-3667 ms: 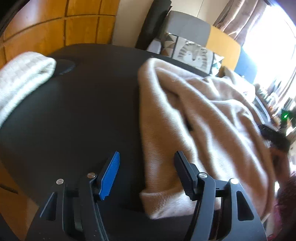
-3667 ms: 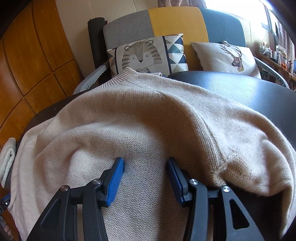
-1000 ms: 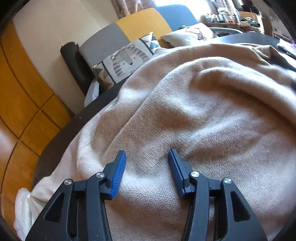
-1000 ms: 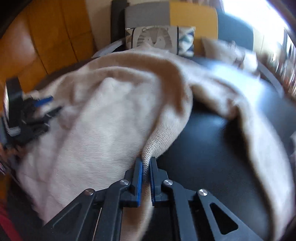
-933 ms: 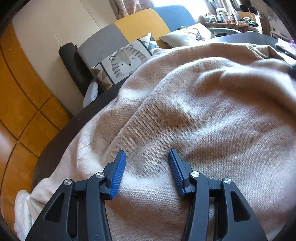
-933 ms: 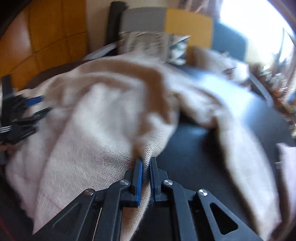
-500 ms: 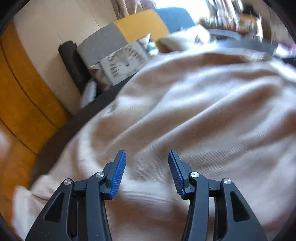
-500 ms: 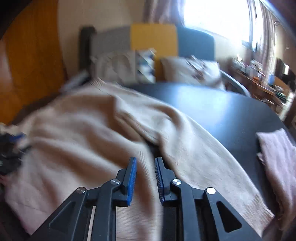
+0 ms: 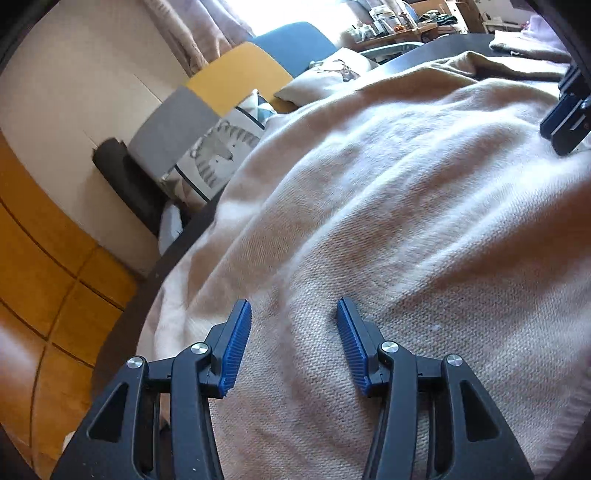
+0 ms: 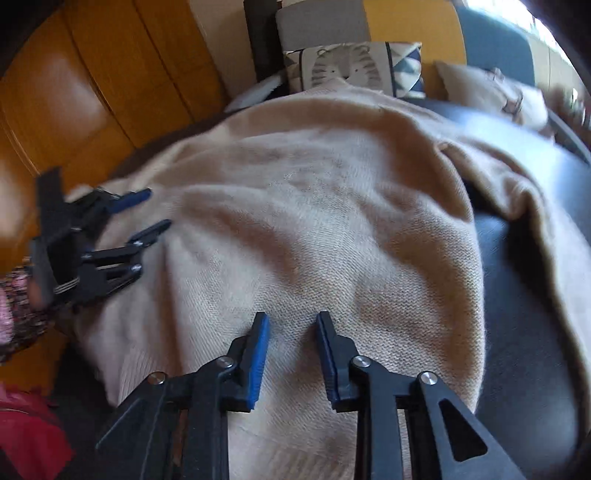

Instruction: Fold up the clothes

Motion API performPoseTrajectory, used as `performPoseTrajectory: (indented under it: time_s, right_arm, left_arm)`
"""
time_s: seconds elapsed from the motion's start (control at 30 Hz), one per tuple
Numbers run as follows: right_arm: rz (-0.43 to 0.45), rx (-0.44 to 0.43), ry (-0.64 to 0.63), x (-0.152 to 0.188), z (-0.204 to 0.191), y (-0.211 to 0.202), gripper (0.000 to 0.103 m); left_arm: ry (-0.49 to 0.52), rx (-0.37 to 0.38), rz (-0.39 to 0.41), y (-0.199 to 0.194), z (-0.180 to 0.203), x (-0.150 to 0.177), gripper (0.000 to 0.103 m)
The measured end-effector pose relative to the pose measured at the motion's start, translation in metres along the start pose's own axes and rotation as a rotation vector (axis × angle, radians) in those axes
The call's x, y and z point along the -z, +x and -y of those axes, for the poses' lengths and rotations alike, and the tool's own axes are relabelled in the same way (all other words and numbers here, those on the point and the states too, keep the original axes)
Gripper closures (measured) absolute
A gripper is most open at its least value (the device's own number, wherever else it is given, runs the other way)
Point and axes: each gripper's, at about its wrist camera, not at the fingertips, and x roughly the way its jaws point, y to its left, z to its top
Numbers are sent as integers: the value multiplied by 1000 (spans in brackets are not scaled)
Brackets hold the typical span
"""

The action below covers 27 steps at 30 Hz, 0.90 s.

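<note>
beige knitted sweater (image 10: pixel 314 229) lies spread and rumpled over the dark round tabletop (image 10: pixel 524 332), a sleeve trailing off to the right. left tongs (image 9: pixel 291 314) hang over its near left part, jaws parted about halfway, nothing between them. right tongs (image 10: pixel 291 321) sit above the near middle, jaws just opening to a narrow gap, no cloth pinched. behind stands a grey, yellow and blue sofa (image 10: pixel 406 22).

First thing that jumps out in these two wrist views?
A beige sweater spread over most of the dark table, one sleeve trailing off to the right. Both grippers hover over it with jaws apart, holding nothing: the left gripper at its left side, the right gripper near the front edge.
</note>
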Motion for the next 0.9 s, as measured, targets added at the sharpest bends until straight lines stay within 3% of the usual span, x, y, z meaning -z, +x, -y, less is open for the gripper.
performPoseTrajectory:
  time_s: [0.1,0.13,0.23,0.4,0.5,0.53,0.63,0.9]
  right_arm:
    - [17,-48,30,4,9,-12,77]
    - [50,-18,37,0,22,-24,77]
    - [174,145,109,-3,52,-55,76]
    - [186,476,320,-3,127,-88,75]
    - [48,583,404,9,175,-77,74]
    - [14,600,438,14,189,-72,73]
    - [83,553,494,17,210,-70,73]
    - [60,592,238,-49,227,-23,73]
  left_arm:
    - [-39,24,-34,-4,-3,-12,51]
    - [-73,47,-31,-6,-1,-17,51]
    - [-173,114,-43,-5,5,-35,51]
    - [-269,123,-54,16,6,-43,48]
    - [-306,113,-44,13,4,-35,39]
    - [-320,108,-45,12,3,-32,37]
    - [-332,109,-43,12,2,-29,37]
    - [-341,99,-41,17,-1,-28,32]
